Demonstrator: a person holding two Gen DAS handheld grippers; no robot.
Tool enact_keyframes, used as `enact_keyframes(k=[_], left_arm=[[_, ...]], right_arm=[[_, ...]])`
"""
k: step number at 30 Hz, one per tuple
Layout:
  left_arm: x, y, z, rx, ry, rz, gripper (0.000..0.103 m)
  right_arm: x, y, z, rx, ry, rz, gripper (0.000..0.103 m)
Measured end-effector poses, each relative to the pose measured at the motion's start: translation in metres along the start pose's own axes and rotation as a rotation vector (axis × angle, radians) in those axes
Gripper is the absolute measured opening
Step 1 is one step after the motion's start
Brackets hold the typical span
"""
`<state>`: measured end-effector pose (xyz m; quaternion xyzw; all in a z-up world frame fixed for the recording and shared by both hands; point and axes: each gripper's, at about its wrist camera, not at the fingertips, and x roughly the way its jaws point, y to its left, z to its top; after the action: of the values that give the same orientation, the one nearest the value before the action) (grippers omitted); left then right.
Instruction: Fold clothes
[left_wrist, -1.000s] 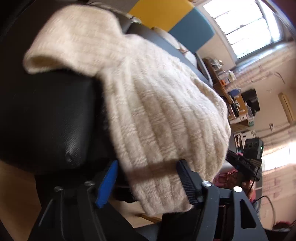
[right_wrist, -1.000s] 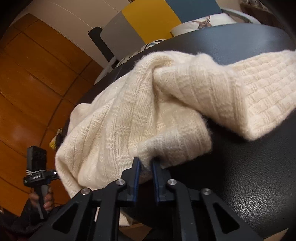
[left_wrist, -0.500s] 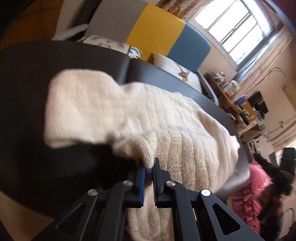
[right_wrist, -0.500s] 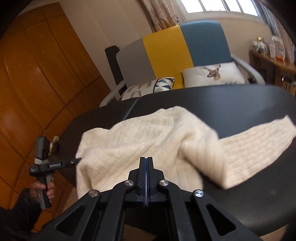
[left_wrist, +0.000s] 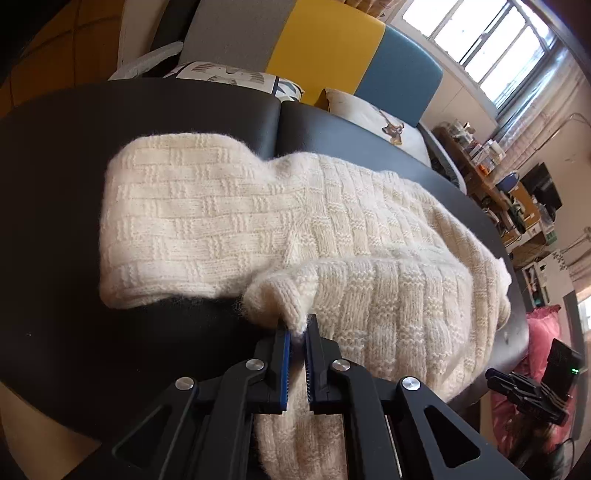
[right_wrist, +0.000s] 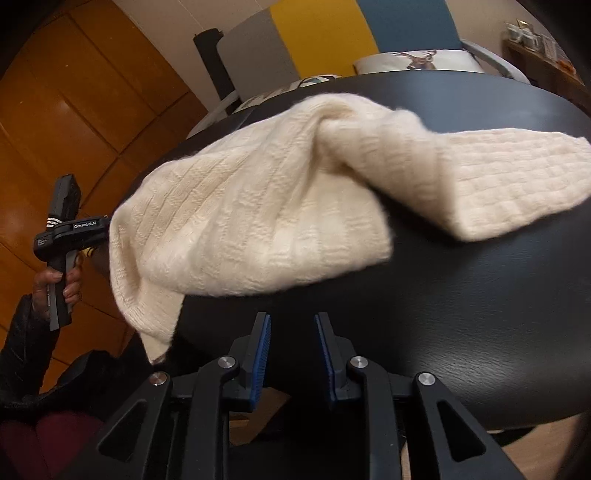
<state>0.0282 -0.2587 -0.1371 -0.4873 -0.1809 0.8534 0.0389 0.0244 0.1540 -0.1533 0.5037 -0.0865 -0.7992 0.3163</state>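
A cream knitted sweater (left_wrist: 332, 236) lies spread over a black padded table (left_wrist: 74, 258). One sleeve reaches toward the table's left side. My left gripper (left_wrist: 299, 328) is shut on a bunched corner of the sweater's hem at the near edge. In the right wrist view the sweater (right_wrist: 258, 206) lies on the table (right_wrist: 480, 314) with its hem hanging over the left edge. My right gripper (right_wrist: 291, 325) is open and empty, just short of the cloth. The left gripper (right_wrist: 59, 236) shows there too, held in a hand.
A grey, yellow and blue sofa (left_wrist: 325, 55) with patterned cushions (left_wrist: 373, 114) stands behind the table. Cluttered shelves (left_wrist: 509, 192) and a window are at the right. Wooden panelling (right_wrist: 74, 110) lines the wall on the left. A pink bundle (left_wrist: 543, 339) lies near the floor.
My right gripper has let go of the sweater, opened, and dropped back to the table's near edge. My left gripper closed on the hem corner and stays shut on it.
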Motion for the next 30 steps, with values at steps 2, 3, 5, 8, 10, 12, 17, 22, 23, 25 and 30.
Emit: enact_keyframes(k=[2,3,5,8,10,12,17,22,23,25,30], left_arm=[[0.000,-0.003,-0.001,0.008,0.007,0.009,0.007],[0.000,-0.005,-0.001,0.015,0.008,0.015,0.007],[-0.001,-0.007,-0.002,0.031,0.009,0.030,0.007],[-0.001,-0.008,-0.002,0.047,0.009,0.031,0.007],[-0.001,-0.007,-0.005,0.044,0.013,0.024,0.007],[0.002,-0.006,-0.007,0.038,0.019,0.024,0.007],[0.007,-0.008,-0.014,0.046,0.035,0.040,0.007],[0.005,-0.014,-0.012,0.090,0.028,0.069,0.007],[0.004,-0.014,-0.010,0.096,0.025,0.072,0.007],[0.006,-0.014,-0.011,0.107,0.027,0.080,0.007],[0.017,-0.011,-0.015,0.119,0.061,0.094,0.007]], right_arm=[[0.012,0.001,0.002,0.034,0.005,0.037,0.025],[0.019,0.002,0.005,0.061,0.005,0.053,0.025],[0.027,0.002,0.010,0.102,-0.009,0.069,0.025],[0.035,0.007,0.021,0.144,-0.016,0.058,0.025],[0.041,0.011,0.024,0.168,-0.030,0.055,0.025],[0.045,0.015,0.027,0.180,-0.043,0.049,0.012],[0.035,0.034,0.036,0.146,-0.101,0.045,0.005],[-0.036,0.073,0.055,0.036,-0.244,0.066,0.003],[-0.050,0.081,0.058,0.013,-0.265,0.061,0.003],[-0.068,0.087,0.059,-0.009,-0.279,0.057,0.003],[-0.040,0.060,0.049,0.022,-0.090,-0.178,0.004]])
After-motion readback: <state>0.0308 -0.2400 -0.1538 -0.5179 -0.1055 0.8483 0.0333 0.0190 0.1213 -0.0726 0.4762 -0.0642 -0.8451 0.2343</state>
